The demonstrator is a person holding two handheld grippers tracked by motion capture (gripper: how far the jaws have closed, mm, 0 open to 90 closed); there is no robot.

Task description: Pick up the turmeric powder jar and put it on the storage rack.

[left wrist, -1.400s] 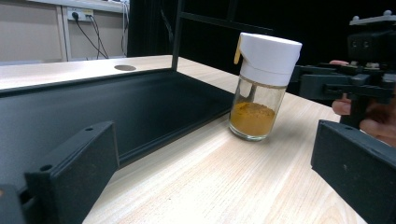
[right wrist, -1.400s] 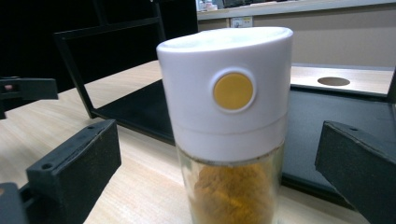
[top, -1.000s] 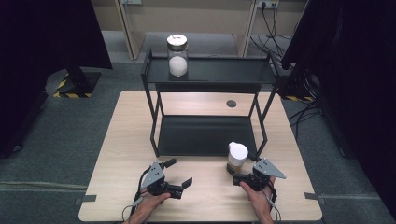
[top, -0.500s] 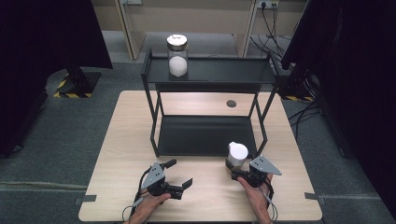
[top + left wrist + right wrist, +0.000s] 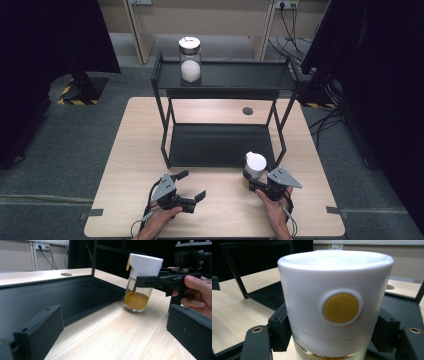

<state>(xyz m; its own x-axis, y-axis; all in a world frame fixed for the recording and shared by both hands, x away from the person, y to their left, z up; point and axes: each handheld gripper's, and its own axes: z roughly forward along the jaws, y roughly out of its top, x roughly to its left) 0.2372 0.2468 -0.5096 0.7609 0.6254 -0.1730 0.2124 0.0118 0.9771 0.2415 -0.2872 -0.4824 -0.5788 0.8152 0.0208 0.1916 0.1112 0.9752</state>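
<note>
Jaws of the right gripper (image 5: 256, 181), having just closed, clamped the white-capped spice jar (image 5: 334, 307) between them, while the left gripper (image 5: 192, 186) stood open, well apart.

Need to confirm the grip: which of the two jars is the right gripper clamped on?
The white-capped jar of orange-brown powder, standing on the table. The other jar, holding white powder, stands untouched on the rack's top shelf.
</note>
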